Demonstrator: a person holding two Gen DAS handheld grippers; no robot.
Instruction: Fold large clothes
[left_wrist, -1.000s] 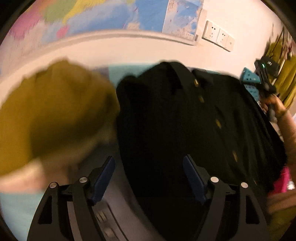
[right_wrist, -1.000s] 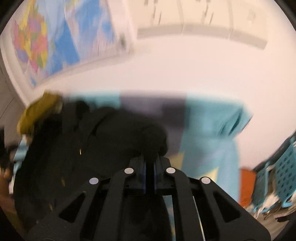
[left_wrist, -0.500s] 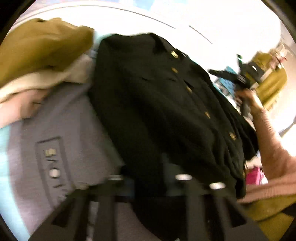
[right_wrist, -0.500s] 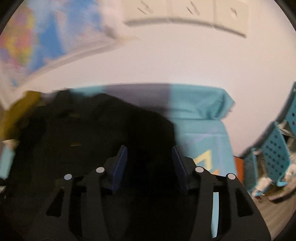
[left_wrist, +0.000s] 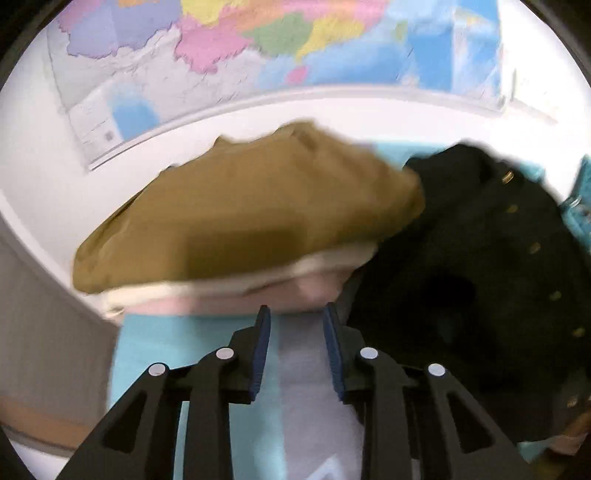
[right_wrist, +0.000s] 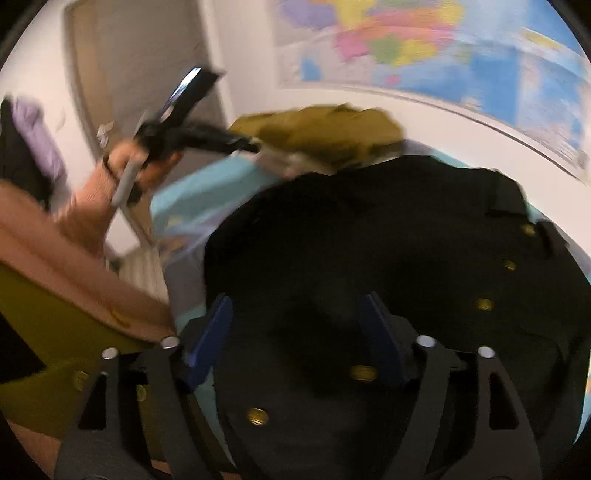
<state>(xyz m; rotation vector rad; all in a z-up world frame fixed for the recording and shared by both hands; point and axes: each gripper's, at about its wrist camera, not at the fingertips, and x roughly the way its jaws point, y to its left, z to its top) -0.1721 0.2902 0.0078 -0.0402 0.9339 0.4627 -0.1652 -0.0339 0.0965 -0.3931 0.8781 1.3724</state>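
A black jacket with gold buttons (right_wrist: 369, 258) lies on the teal-covered table; it also shows at the right of the left wrist view (left_wrist: 480, 266). My right gripper (right_wrist: 299, 332) is open and empty just above the jacket's near part. My left gripper (left_wrist: 295, 350) is open with a narrow gap and empty, over a grey garment (left_wrist: 310, 398), pointing at a stack of folded clothes topped by an olive-brown one (left_wrist: 240, 221). The left gripper also shows in the right wrist view (right_wrist: 243, 142), held in a hand.
The folded stack (right_wrist: 321, 136) sits at the table's far side near the white wall with a map (left_wrist: 258, 44). The teal cloth (left_wrist: 147, 369) covers the table. A door (right_wrist: 140, 74) stands at the left.
My left gripper let go of the black jacket and swung left toward the folded stack. My right gripper, shut on the jacket a second ago, opened and turned left over the jacket.
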